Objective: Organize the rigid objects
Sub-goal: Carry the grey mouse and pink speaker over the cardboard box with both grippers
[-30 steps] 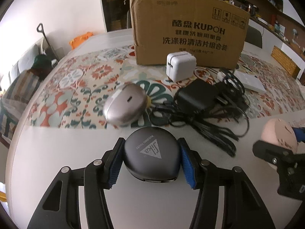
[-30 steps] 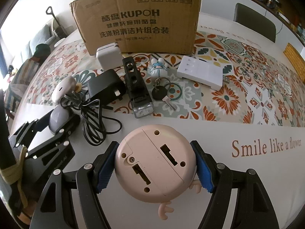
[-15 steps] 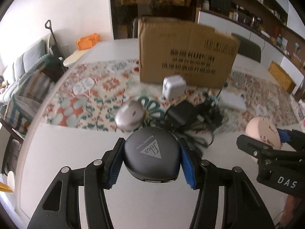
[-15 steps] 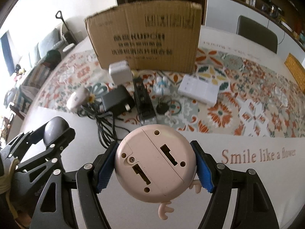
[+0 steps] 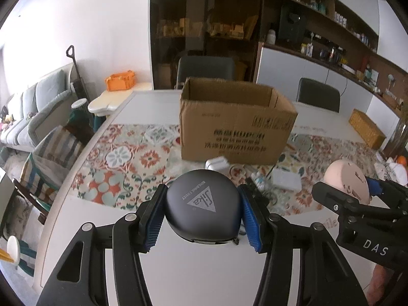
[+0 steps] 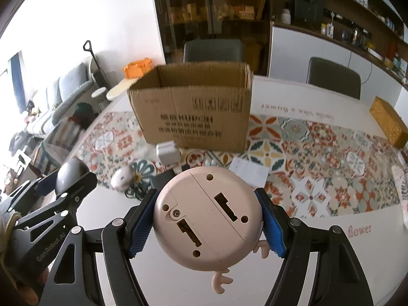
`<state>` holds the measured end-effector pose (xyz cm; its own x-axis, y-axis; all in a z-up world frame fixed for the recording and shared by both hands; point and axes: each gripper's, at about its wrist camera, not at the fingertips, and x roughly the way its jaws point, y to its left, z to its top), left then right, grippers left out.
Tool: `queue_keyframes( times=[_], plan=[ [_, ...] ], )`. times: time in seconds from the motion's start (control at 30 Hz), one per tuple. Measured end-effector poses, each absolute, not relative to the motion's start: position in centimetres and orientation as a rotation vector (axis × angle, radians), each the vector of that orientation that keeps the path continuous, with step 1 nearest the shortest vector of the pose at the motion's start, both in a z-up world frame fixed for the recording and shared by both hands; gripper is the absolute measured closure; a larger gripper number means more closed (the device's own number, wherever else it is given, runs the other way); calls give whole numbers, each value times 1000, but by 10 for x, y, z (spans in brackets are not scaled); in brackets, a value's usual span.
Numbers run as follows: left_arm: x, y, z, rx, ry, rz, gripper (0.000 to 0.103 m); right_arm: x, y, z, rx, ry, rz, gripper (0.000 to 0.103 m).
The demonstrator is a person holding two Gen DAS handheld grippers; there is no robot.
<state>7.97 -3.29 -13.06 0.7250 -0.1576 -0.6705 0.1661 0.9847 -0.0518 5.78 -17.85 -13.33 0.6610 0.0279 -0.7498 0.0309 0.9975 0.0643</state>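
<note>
My left gripper (image 5: 202, 215) is shut on a dark round tape measure (image 5: 203, 204) with a triangle logo, held high above the table. My right gripper (image 6: 207, 220) is shut on a pink round gadget (image 6: 207, 216) with small feet, seen from its underside. Each gripper shows in the other's view: the right gripper with the pink gadget (image 5: 346, 182), the left gripper with the tape measure (image 6: 71, 176). An open brown cardboard box (image 5: 234, 119) stands ahead on the patterned mat; it also shows in the right wrist view (image 6: 196, 109).
On the mat before the box lie a white charger cube (image 6: 167, 153), a silver mouse-like device (image 6: 122, 178), a black adapter with cables (image 6: 139, 191) and a white flat box (image 6: 251, 170). A wicker box (image 6: 389, 125) sits at the far right. Chairs stand behind the table.
Both grippers have risen well above the table with their objects held. The box top opening has come into view, and the items on the mat look smaller and lower.
</note>
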Motion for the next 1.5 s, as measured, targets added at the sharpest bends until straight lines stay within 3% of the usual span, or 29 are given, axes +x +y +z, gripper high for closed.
queue_keyframes(
  times=[0.53,1.5],
  plan=[
    [100,-36,-73,12,629,-179,48,68,-182,-73,64,698,24,29],
    [205,-59,-32,33,589,-216,48,158,-198,-37,75,645,-46,29]
  ],
)
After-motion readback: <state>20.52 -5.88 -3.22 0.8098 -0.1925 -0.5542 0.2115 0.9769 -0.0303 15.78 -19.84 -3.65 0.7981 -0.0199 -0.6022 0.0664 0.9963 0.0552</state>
